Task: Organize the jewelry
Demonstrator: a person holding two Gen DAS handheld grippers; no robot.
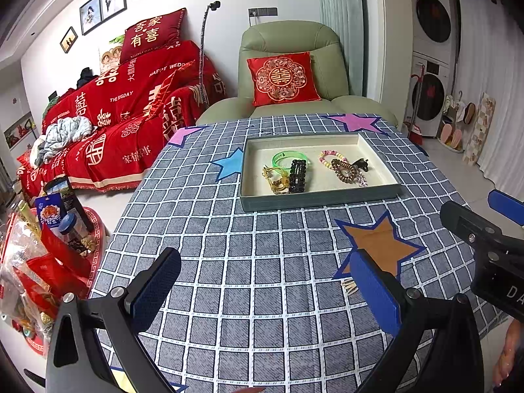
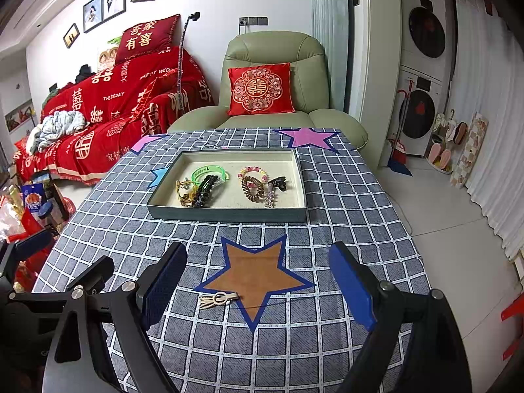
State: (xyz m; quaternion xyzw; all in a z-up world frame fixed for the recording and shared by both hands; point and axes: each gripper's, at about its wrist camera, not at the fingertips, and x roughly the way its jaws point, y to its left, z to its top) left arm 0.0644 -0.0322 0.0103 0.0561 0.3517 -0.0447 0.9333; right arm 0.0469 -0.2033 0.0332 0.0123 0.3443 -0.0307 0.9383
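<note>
A grey-green tray (image 1: 314, 196) (image 2: 226, 214) with a cream lining sits at the far middle of the table. In it lie a green bangle (image 1: 288, 158) (image 2: 209, 172), a black beaded clip (image 1: 297, 175) (image 2: 204, 191), a gold piece (image 1: 274, 180) (image 2: 185, 193), a pink bead bracelet (image 1: 332, 156) (image 2: 252, 173), a brown coil tie (image 1: 344, 170) (image 2: 253, 188) and a black claw clip (image 1: 360, 163) (image 2: 278, 184). A cream hair clip (image 2: 217, 299) (image 1: 349, 286) lies loose on the cloth by the orange star (image 2: 255, 273). My left gripper (image 1: 265, 290) is open and empty. My right gripper (image 2: 258, 290) is open and empty, just above the cream clip.
The table wears a grey checked cloth (image 2: 294, 344) with coloured stars. A green armchair (image 2: 275, 75) with a red cushion stands behind it. A red-covered sofa (image 1: 124, 111) is at the left, snack bags (image 1: 39, 245) on the floor, stacked washers (image 2: 422, 75) at the right.
</note>
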